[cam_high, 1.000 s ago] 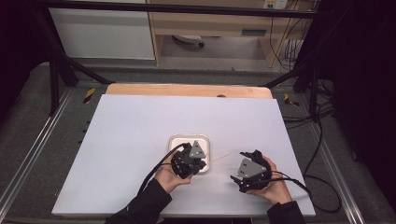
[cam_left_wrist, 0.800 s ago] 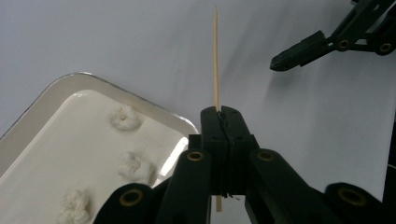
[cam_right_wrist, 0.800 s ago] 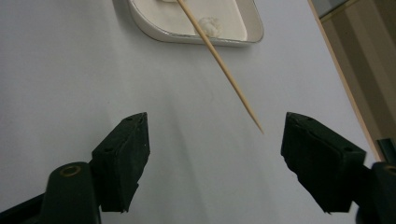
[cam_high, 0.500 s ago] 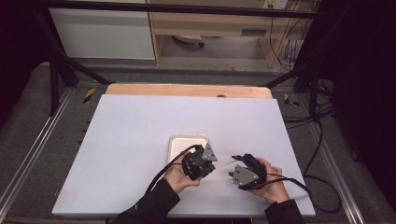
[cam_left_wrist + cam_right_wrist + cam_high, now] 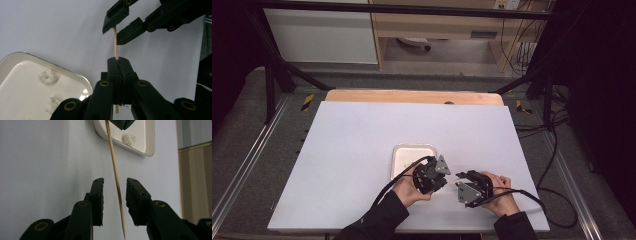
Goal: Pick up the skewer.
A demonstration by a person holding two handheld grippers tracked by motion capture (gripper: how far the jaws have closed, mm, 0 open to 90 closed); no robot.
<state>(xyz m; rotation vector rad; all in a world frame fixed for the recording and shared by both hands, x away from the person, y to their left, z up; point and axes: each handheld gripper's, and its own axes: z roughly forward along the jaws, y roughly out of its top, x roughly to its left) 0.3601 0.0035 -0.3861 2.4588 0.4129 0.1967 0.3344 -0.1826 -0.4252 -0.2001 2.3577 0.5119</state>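
Note:
My left gripper (image 5: 117,61) is shut on a thin wooden skewer (image 5: 115,42), which sticks out past its tips towards the right gripper (image 5: 113,28). In the right gripper view, the skewer (image 5: 115,170) runs between the jaws of my right gripper (image 5: 114,182). Those jaws have just been closing and still stand apart from the stick on both sides. From above, the left gripper (image 5: 432,176) and right gripper (image 5: 467,182) face each other near the table's front, joined by the skewer (image 5: 455,176).
A white tray (image 5: 404,152) lies just behind the left gripper, holding white lumps (image 5: 47,76). The same tray (image 5: 147,142) is at the top of the right gripper view. The white tabletop (image 5: 362,135) stretches to a wooden strip (image 5: 412,96) at the back.
The left hand has carried the skewer to the right, off the tray and towards the right gripper. The right gripper's jaws have narrowed around the skewer's free end.

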